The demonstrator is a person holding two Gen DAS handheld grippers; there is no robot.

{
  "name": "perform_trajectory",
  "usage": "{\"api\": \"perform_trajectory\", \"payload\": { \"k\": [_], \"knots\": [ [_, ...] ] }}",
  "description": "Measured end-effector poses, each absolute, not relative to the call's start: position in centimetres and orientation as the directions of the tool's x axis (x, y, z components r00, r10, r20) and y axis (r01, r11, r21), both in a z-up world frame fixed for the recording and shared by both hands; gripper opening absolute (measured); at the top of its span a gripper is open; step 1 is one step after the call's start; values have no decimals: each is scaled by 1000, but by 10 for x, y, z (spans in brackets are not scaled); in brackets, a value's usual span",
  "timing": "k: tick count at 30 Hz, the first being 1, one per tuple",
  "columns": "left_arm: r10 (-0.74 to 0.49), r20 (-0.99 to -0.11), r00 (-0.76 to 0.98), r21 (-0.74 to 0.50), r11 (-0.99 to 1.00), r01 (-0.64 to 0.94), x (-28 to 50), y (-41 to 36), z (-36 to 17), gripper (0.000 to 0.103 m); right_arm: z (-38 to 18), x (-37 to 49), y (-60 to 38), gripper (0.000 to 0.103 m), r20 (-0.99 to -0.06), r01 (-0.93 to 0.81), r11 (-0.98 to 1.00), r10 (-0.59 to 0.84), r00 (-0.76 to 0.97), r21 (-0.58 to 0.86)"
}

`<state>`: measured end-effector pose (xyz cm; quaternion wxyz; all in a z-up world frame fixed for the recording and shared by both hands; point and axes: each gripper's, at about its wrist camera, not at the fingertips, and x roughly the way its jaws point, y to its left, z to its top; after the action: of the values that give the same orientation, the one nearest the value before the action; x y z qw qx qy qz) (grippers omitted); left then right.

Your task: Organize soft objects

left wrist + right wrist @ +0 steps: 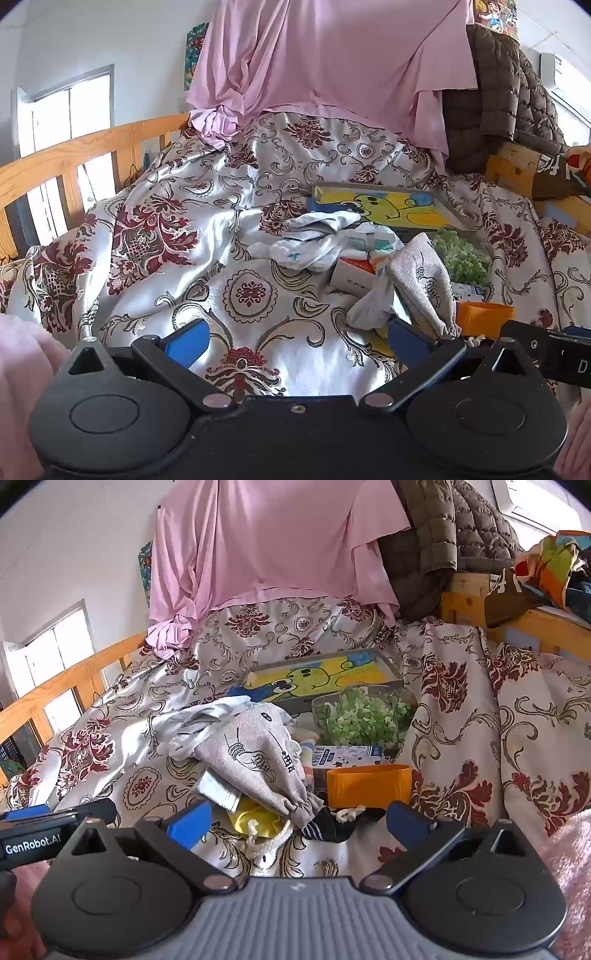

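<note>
Both grippers hover wide open and empty over the bed: the left gripper (297, 341) has only bedspread between its blue fingers, and the right gripper (299, 821) stands just short of the clutter, tilted down toward it. Biggest of all is the floral bedspread (177, 236), cream satin with dark red motifs, rumpled across the whole bed inside a wooden bed rail (74, 155). Behind it a pink sheet (266, 542) hangs down, with a brown quilted jacket (432, 542) draped beside it on the right. On the bedspread, toward its far middle, lies a flat box with a yellow cartoon picture (325, 675). In front of that box sit a clear bag of green bits (362, 716) and, to its left, crumpled white cloth (317, 240). Nearer the right gripper a grey drawstring pouch (255, 757) with line drawings lies tilted over the pile, its white cord trailing toward the fingers. An orange container (369, 786) stands just right of the pouch. A yellow cloth (255, 818) peeks from under the pouch, and a dark striped sock (325, 829) lies beside it.
</note>
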<state>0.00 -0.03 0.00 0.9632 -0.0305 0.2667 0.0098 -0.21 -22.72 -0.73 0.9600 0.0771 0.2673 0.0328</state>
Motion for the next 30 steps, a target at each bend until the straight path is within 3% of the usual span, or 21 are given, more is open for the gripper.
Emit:
{"api": "perform_trajectory", "payload": {
  "k": [30],
  "knots": [
    [2,-512,859,-54,998,-35,0,0,0,102,-10,-3,-225,103,-512,-21,985,107,852,172]
  ]
}}
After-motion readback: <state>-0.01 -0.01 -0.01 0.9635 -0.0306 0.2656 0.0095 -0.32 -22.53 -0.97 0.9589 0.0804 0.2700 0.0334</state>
